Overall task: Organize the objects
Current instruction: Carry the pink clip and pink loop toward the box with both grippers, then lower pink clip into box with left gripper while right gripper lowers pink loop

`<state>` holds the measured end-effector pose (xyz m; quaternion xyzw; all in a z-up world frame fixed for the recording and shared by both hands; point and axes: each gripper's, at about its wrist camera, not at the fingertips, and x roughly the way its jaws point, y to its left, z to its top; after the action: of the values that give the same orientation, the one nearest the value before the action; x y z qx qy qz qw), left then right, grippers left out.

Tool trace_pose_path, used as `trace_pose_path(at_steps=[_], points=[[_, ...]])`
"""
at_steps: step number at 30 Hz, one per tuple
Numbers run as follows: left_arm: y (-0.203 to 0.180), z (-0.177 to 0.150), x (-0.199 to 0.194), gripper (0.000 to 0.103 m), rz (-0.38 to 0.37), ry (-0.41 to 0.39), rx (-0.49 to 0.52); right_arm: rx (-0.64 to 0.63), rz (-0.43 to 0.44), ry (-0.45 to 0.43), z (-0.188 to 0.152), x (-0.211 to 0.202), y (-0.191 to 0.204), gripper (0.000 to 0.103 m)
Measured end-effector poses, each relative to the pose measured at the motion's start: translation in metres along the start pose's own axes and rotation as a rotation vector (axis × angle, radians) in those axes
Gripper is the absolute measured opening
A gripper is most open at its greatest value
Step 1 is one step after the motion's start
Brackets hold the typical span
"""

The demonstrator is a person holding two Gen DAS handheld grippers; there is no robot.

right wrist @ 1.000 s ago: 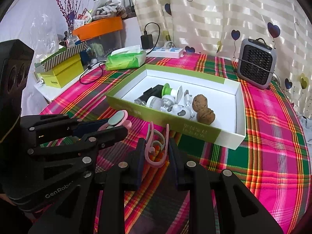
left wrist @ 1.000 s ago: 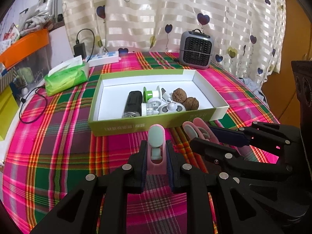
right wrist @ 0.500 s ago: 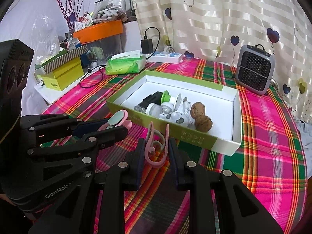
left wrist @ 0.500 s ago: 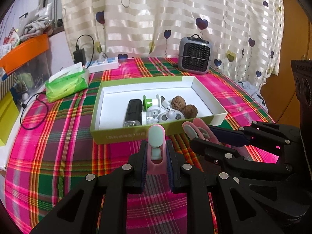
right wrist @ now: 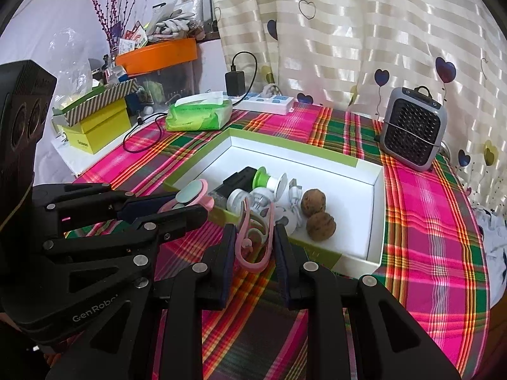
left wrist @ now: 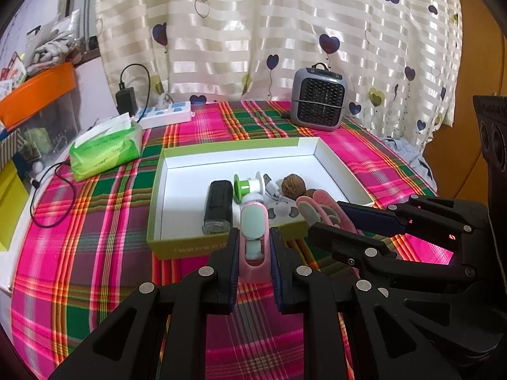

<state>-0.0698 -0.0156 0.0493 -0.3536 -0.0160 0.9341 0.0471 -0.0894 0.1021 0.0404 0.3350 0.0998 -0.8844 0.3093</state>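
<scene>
Both jaws clamp one pink rubbery clip [left wrist: 253, 237]; L gripper [left wrist: 253, 255], R gripper [right wrist: 255, 247] now nearer green-rimmed white box [left wrist: 177, 248]; drop-in next.

A lime-green cardboard box with a white inside [left wrist: 177, 171] sits on a table cloth of pink, green and orange plaid [left wrist: 95, 221]. Inside it: a glossy black cylinder [left wrist: 218, 204], a green-and-white spool [left wrist: 248, 186], two brown walnuts [right wrist: 317, 215]. Behind the box, a grey heater with black grille [left wrist: 318, 98] fronts a cream striped curtain dotted with navy hearts [left wrist: 253, 31]; to its left, a bright green tissue pack [left wrist: 106, 147].
</scene>
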Motion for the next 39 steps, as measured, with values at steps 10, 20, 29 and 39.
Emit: trace_pose_path(at_steps=[10,20,29,39], points=[[0.002,0.014,0.015,0.016,0.004,0.003,0.003,0.008,-0.017,0.007,0.01,0.011,-0.01,0.025],[0.009,0.024,0.032,0.016,0.01,0.01,-0.006,0.004,-0.029,0.021,0.021,0.027,-0.016,0.024],[0.015,0.032,0.049,0.016,0.028,0.019,-0.01,0.003,-0.044,0.036,0.029,0.045,-0.022,0.024],[0.018,0.035,0.07,0.016,0.034,0.038,-0.019,0.033,-0.04,0.055,0.029,0.065,-0.033,0.024]])
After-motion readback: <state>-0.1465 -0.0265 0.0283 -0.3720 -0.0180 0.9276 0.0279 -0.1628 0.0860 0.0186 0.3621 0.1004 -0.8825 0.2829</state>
